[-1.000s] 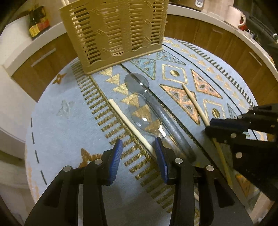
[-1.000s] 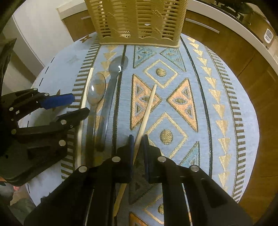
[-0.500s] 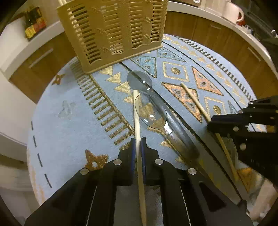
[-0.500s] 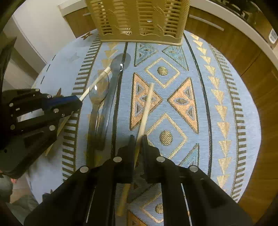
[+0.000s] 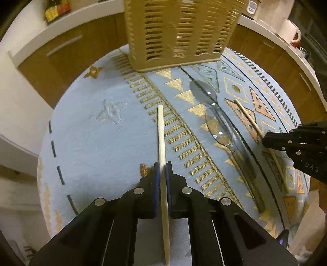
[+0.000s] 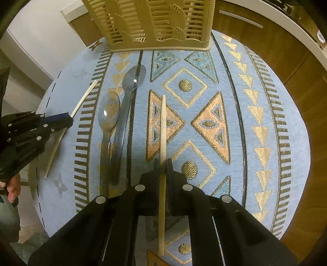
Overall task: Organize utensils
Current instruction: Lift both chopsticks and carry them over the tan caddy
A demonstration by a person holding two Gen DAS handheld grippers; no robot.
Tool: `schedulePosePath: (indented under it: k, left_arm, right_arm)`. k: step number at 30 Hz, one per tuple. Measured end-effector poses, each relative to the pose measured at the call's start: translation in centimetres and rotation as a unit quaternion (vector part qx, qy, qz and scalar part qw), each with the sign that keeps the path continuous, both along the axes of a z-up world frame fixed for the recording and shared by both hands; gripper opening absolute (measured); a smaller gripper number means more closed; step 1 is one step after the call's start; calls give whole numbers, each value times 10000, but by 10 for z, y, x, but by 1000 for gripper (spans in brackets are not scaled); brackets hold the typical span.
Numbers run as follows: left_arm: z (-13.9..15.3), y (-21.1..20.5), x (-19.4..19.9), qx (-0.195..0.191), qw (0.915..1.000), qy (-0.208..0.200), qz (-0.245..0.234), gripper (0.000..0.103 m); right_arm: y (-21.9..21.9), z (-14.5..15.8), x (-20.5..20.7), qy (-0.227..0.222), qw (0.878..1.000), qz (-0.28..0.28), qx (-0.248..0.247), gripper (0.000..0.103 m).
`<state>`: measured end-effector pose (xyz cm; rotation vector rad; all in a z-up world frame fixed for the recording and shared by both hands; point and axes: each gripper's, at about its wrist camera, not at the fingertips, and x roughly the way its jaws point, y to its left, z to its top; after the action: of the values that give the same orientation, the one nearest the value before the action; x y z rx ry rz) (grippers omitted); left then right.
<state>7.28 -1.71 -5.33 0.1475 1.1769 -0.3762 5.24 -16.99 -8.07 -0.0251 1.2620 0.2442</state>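
My left gripper (image 5: 162, 170) is shut on a pale wooden chopstick (image 5: 161, 133) and holds it above the cloth, pointing toward the tan slatted utensil basket (image 5: 179, 30). My right gripper (image 6: 162, 163) is shut on a second wooden chopstick (image 6: 163, 122), also lifted and pointing at the basket (image 6: 151, 22). Two clear plastic spoons (image 5: 220, 126) lie side by side on the cloth between the grippers; they also show in the right wrist view (image 6: 114, 120). Each gripper shows in the other's view: the right one (image 5: 265, 141) and the left one (image 6: 69, 121).
A round table under a blue patterned cloth (image 6: 255, 114) carries everything. Wooden cabinets and a white counter (image 5: 61, 20) curve behind it, with a bottle (image 5: 57, 10) and a white mug (image 5: 290, 30) on the counter.
My left gripper closed on its chopstick, lifted it and swung it left away from the spoons. My right gripper, shut on its chopstick throughout, lifted it off the cloth.
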Motion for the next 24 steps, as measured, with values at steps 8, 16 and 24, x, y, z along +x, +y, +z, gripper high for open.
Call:
schedulePosePath:
  k: [8,16,24]
  left_arm:
    - [1,10,18,-506,9960,639,-375,8]
    - [3,-13,33,233,9919,902,-860,4]
    - [21,-13,9,-52,9983,90,-567,3]
  right_arm:
    - [-6,0,14,522,9984,14,208,8]
    - [4,0,20,780,9967,221,-90,6]
    - [4,14,8,281,9993,174,152,4]
